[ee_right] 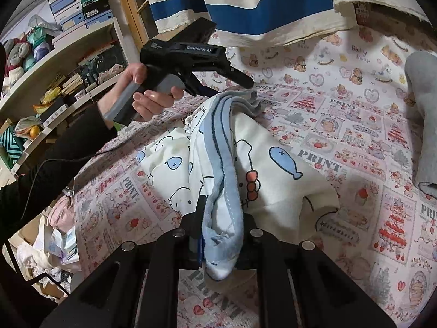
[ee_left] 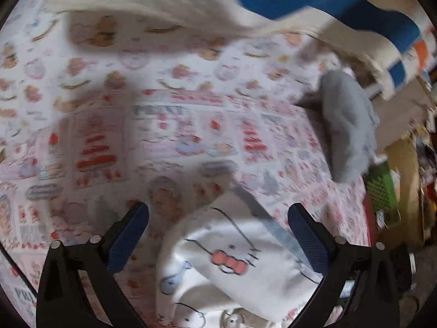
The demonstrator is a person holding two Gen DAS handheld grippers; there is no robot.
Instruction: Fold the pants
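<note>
The pants (ee_right: pixel 273 169) are white with cartoon cat, fish and bow prints and a blue waistband (ee_right: pixel 226 169). They lie bunched on the patterned bed sheet (ee_right: pixel 341 125). My right gripper (ee_right: pixel 221 232) is shut on the blue waistband and holds it a little above the sheet. My left gripper (ee_left: pixel 218 227) is open, its fingers spread above the pants (ee_left: pixel 232 268), holding nothing. In the right wrist view the left gripper (ee_right: pixel 232 87) hovers just over the far end of the waistband.
A grey garment (ee_left: pixel 347 125) lies on the bed's right side, also in the right wrist view (ee_right: pixel 423 109). A striped blue, white and orange cloth (ee_right: pixel 259 5) hangs at the bed's far edge. Cluttered shelves (ee_right: pixel 54 63) stand to the left.
</note>
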